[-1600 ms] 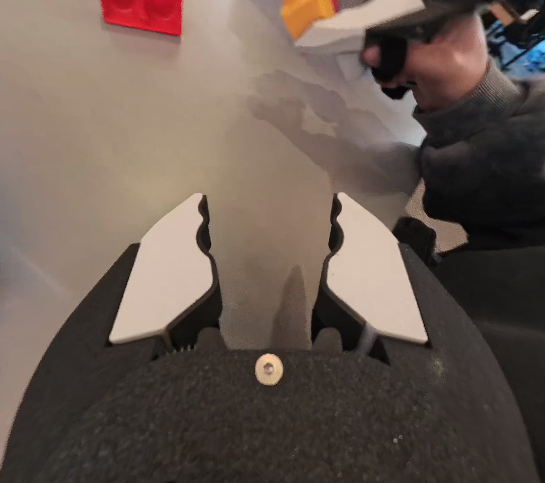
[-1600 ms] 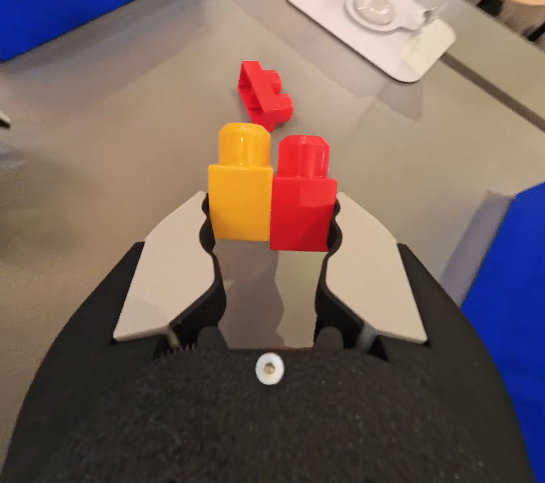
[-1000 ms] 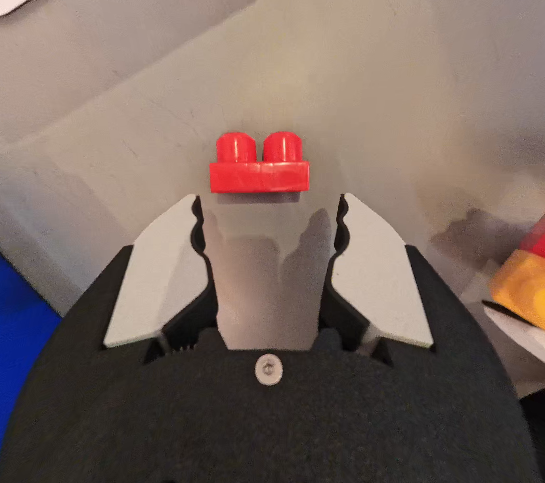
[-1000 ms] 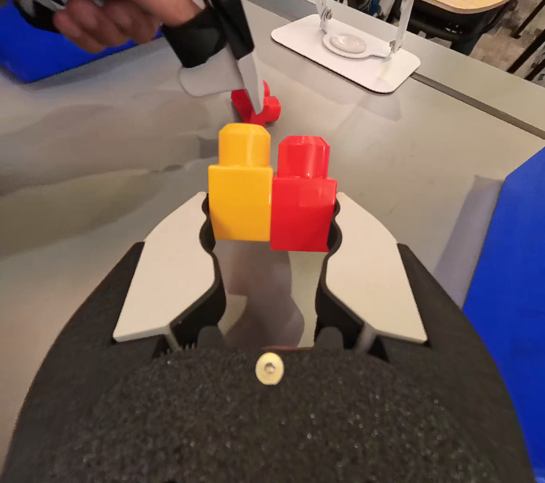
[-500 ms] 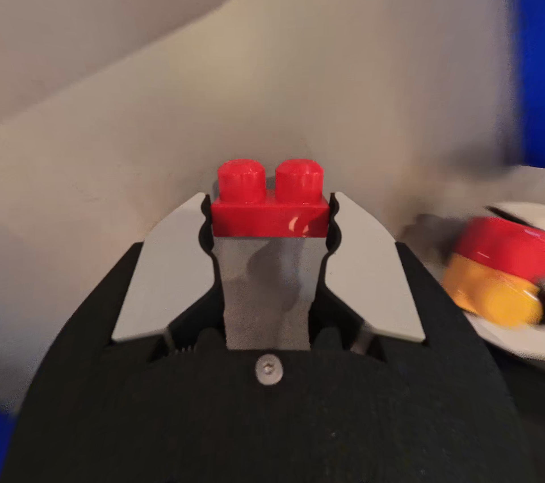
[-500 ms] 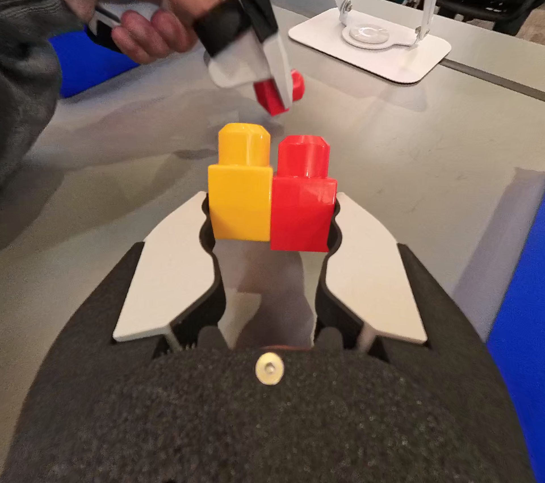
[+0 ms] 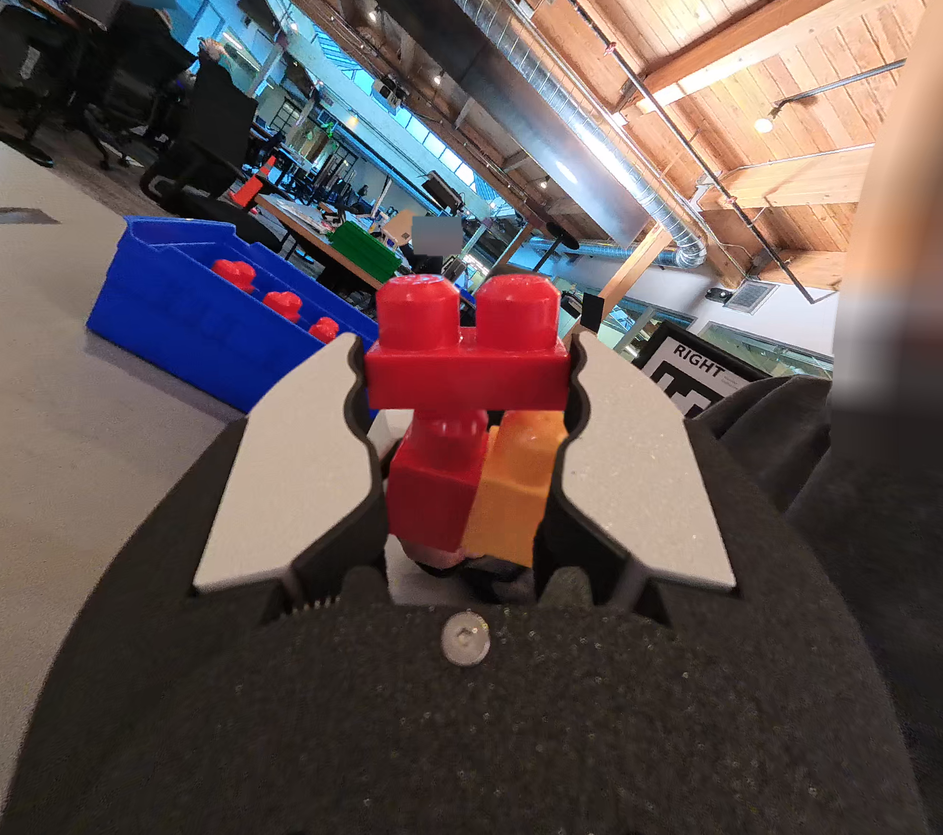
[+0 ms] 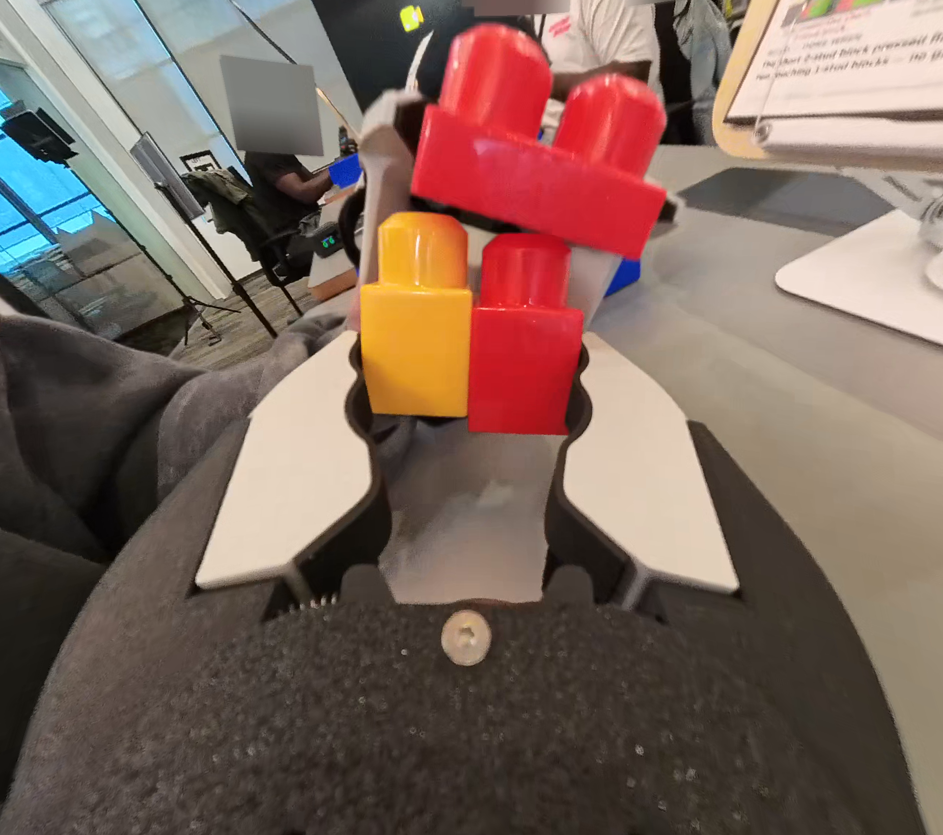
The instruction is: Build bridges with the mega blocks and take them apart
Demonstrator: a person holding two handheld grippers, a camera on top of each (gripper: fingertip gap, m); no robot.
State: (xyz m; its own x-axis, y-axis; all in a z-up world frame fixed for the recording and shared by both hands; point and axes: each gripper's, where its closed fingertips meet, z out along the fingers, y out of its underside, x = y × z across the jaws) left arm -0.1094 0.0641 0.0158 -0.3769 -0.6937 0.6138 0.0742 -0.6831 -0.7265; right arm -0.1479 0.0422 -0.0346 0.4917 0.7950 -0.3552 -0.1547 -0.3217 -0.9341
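- Plainly, the left gripper (image 7: 467, 372) was clamped on a flat red two-stud plastic block (image 7: 467, 374), held just above a yellow one-stud block (image 8: 416, 341) and a red one-stud block (image 8: 523, 361).
- Those two sat side by side, pinched together in the right gripper (image 8: 469, 377).
- Only the left wrist view showed a blue plastic bin (image 7: 204, 326) at ten o'clock, red studs inside.
- Only the right wrist view showed a white stand base (image 8: 867, 285) at two o'clock on the grey table (image 8: 765, 402).

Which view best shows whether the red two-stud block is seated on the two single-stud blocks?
Right wrist view: the red two-stud block sits tilted over the yellow block and red single block, not pressed down. Left wrist view shows it head-on, hiding the stud tops.
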